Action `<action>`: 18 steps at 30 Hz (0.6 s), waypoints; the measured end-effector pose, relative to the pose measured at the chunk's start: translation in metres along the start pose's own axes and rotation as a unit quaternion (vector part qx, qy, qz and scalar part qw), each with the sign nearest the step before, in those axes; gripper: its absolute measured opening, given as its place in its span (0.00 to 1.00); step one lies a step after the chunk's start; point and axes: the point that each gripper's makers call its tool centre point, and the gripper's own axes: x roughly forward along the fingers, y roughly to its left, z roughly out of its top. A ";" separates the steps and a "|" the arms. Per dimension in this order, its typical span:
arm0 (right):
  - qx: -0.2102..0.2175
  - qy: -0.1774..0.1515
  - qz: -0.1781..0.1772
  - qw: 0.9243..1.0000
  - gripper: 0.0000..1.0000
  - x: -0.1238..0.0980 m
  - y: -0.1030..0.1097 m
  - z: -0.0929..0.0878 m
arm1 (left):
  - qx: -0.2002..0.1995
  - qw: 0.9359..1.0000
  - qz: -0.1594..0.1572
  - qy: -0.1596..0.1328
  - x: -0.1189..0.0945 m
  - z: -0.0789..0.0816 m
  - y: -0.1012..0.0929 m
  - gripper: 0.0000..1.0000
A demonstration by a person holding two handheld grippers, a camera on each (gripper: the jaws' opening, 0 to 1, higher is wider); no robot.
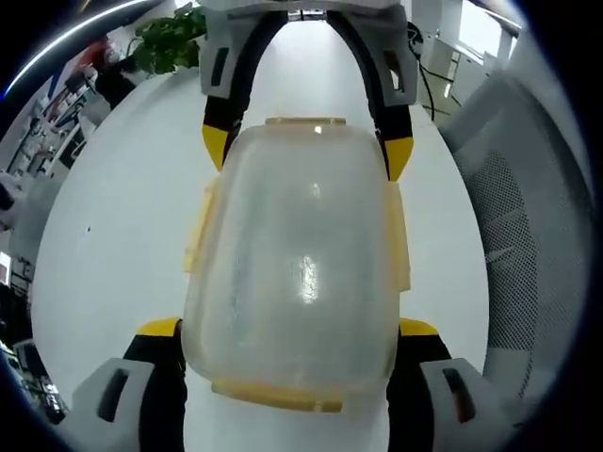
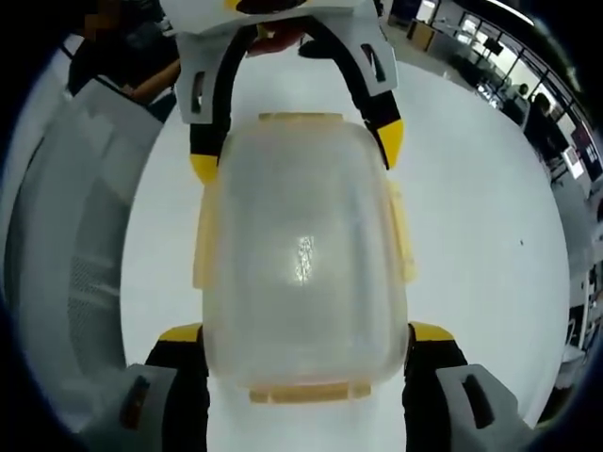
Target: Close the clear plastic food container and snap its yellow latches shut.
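The clear plastic container [image 1: 297, 254] lies on the white table [image 1: 122, 235] with its lid on. Yellow latches [image 1: 195, 231] along its long sides flare outward, and another latch [image 1: 283, 395] runs along the near end. My left gripper [image 1: 289, 328] is open, its yellow-tipped jaws flanking the near end. My right gripper [image 1: 307, 151] reaches in from the far side and straddles the other end. In the right gripper view the container [image 2: 301, 254] sits between the open right gripper [image 2: 305, 331] and the left gripper [image 2: 296, 154]. Whether the jaws touch the walls is unclear.
A grey mesh chair [image 1: 528, 235] stands beside the table, also seen as the mesh chair [image 2: 75, 235] in the right gripper view. A green plant [image 1: 170, 38] stands beyond the table's far edge. People [image 2: 537, 104] are in the background.
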 end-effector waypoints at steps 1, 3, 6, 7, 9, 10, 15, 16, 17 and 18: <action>-0.001 0.000 0.000 1.000 0.86 0.000 -0.001 0.000 | 0.000 1.000 0.000 0.000 0.000 0.000 0.001 0.89; -0.002 -0.001 0.001 1.000 0.86 0.000 -0.004 0.001 | -0.001 1.000 0.001 0.001 0.000 -0.001 0.004 0.89; -0.003 -0.002 0.001 1.000 0.86 0.001 -0.008 0.002 | -0.002 1.000 0.001 0.001 0.001 -0.002 0.008 0.89; -0.003 -0.002 0.000 1.000 0.86 0.001 -0.009 0.003 | -0.002 1.000 0.001 0.002 0.001 -0.002 0.009 0.89; -0.003 -0.003 0.000 1.000 0.86 0.002 -0.011 0.004 | -0.002 1.000 0.002 0.003 0.001 -0.004 0.011 0.89; -0.003 -0.004 0.000 1.000 0.86 0.002 -0.012 0.004 | -0.002 1.000 0.002 0.002 0.001 -0.004 0.012 0.89; -0.005 -0.006 0.001 1.000 0.86 0.002 -0.019 0.005 | -0.003 1.000 0.002 0.001 0.002 -0.004 0.020 0.89; -0.005 -0.006 0.000 1.000 0.86 0.002 -0.022 0.005 | -0.004 1.000 0.002 0.002 0.002 -0.004 0.021 0.89; -0.005 -0.005 0.000 1.000 0.86 0.002 -0.023 0.005 | -0.004 1.000 0.003 0.002 0.002 -0.004 0.022 0.89; -0.005 -0.005 0.001 1.000 0.86 0.002 -0.025 0.005 | -0.004 1.000 0.003 0.002 0.002 -0.003 0.024 0.89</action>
